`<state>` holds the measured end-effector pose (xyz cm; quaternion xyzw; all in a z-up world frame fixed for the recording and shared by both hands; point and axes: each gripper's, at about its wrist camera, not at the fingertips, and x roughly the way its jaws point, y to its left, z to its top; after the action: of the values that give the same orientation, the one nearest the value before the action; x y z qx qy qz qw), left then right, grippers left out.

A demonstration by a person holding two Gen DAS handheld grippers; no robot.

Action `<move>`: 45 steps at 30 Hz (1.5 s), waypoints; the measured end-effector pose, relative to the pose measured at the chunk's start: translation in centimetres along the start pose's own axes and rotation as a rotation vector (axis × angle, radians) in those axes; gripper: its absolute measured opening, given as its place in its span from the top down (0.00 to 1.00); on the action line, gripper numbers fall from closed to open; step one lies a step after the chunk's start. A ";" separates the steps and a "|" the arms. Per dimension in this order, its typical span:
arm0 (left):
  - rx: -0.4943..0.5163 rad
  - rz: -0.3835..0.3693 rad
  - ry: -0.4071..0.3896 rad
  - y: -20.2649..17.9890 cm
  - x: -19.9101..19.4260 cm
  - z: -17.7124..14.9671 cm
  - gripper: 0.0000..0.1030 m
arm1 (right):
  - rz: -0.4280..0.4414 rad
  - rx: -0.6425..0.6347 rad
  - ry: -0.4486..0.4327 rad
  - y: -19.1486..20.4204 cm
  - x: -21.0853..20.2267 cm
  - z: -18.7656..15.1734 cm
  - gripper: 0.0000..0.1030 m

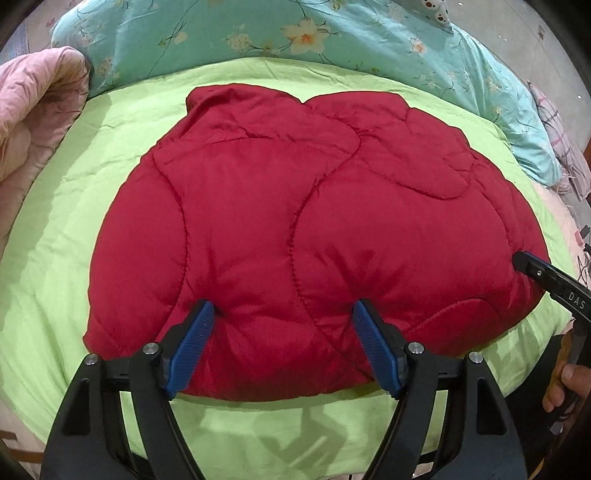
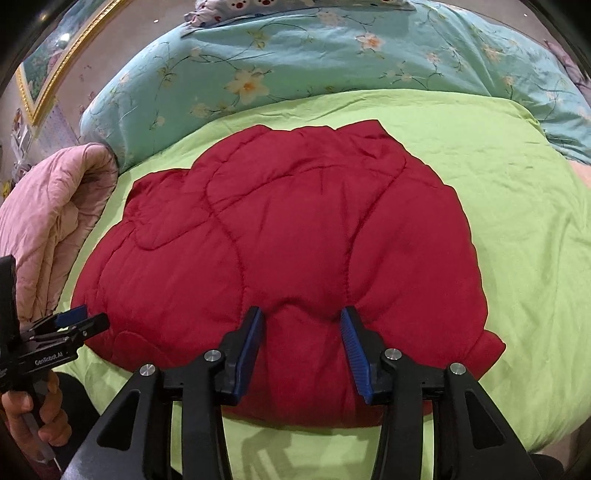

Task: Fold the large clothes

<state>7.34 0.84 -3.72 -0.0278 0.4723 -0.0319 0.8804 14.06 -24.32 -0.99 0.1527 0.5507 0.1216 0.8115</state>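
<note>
A red quilted padded jacket (image 1: 295,229) lies folded into a rounded bundle on the green bed cover (image 1: 66,258). It also shows in the right wrist view (image 2: 288,240). My left gripper (image 1: 284,310) is open, its blue-padded fingertips pressing down on the jacket's near edge. My right gripper (image 2: 301,314) is open too, its fingertips resting on the near edge of the jacket. In the left wrist view the right gripper (image 1: 532,271) touches the jacket's right side. In the right wrist view the left gripper (image 2: 79,321) sits at the jacket's left edge.
A teal floral duvet (image 1: 295,33) lies heaped along the far side of the bed. A pink quilt (image 1: 33,122) is piled at the left. More bedding (image 1: 561,136) lies at the far right. A framed picture (image 2: 48,66) hangs on the wall.
</note>
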 end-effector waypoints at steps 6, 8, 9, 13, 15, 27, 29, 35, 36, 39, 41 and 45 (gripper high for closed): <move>0.020 0.013 0.005 -0.3 1.0 -0.1 0.20 | -0.014 0.012 0.008 -0.5 0.5 0.0 0.55; 0.020 0.013 0.008 -0.3 1.4 -0.1 0.19 | -0.014 0.013 0.008 -0.6 0.6 -0.1 0.55; 0.020 0.012 0.009 -0.3 1.5 0.0 0.18 | -0.015 0.011 0.009 -0.6 0.7 -0.1 0.55; 0.033 0.018 0.013 -0.3 1.9 0.1 0.17 | -0.030 0.008 0.011 -0.4 0.4 -0.1 0.55; 0.035 0.018 0.012 -0.3 1.9 0.0 0.17 | -0.039 -0.005 -0.011 0.3 -0.3 0.3 0.53; 0.041 0.000 0.020 -0.2 2.5 0.6 0.12 | -0.082 -0.047 0.017 0.2 2.4 1.7 0.44; 0.040 -0.001 0.020 -0.2 2.4 0.5 0.12 | -0.076 -0.036 0.017 -0.1 2.7 1.8 0.43; 0.038 -0.022 0.000 0.0 0.8 0.0 0.12 | -0.054 -0.007 0.002 -0.1 1.1 1.5 0.41; 0.033 -0.023 -0.003 0.1 0.5 -0.1 0.12 | -0.046 -0.007 -0.003 -0.2 0.6 1.5 0.41; 0.020 -0.035 0.000 0.3 -0.2 -0.4 0.12 | -0.037 -0.018 -0.012 0.1 -0.7 0.9 0.41; 0.010 -0.049 0.000 0.4 -0.7 -0.6 0.12 | -0.027 -0.032 -0.011 0.4 -1.6 0.5 0.41; -0.010 -0.066 0.000 0.9 -1.6 -1.3 0.12 | -0.002 -0.051 -0.001 1.0 -3.1 -0.6 0.39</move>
<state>5.37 1.81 -3.15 -0.0476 0.4713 -0.0584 0.8787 12.31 -24.47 1.79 0.1315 0.5472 0.1347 0.8155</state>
